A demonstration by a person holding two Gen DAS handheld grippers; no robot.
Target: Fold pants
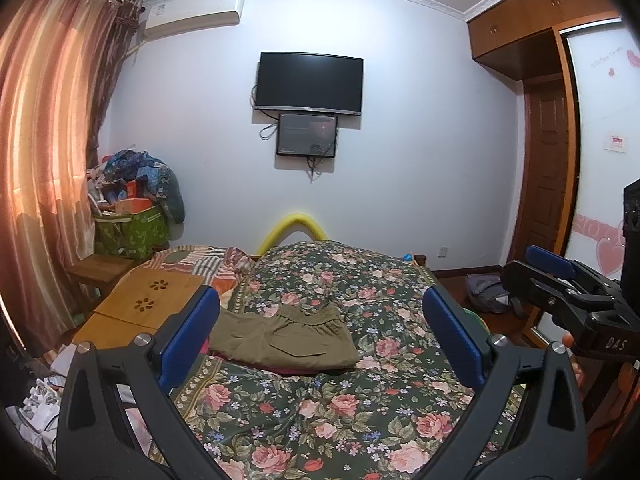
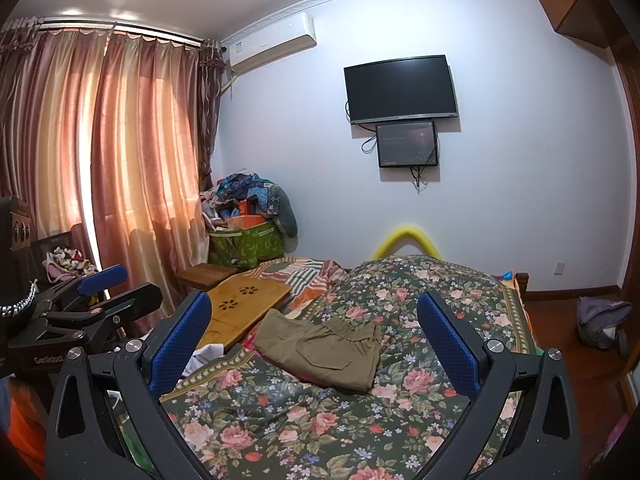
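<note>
I am holding the left gripper [image 1: 320, 328] above the near end of the bed, its blue-padded fingers [image 1: 188, 336] spread wide with nothing between them. The olive pants [image 1: 286, 338] are lying folded into a compact rectangle on the floral bedspread [image 1: 320, 420], straight ahead of this gripper and framed between its fingers, waistband at the far edge, a pocket flap facing up. I am keeping the right gripper [image 2: 316, 332] at a similar height, fingers likewise wide apart and empty; from it the pants [image 2: 324, 350] are sitting just ahead, slightly right of centre. Each gripper is showing at the edge of the other's view, the two well apart. A bamboo lap tray [image 1: 140, 308] is resting beyond the left finger, beside the pants. A television [image 1: 309, 82] is hanging on the far wall.
</note>
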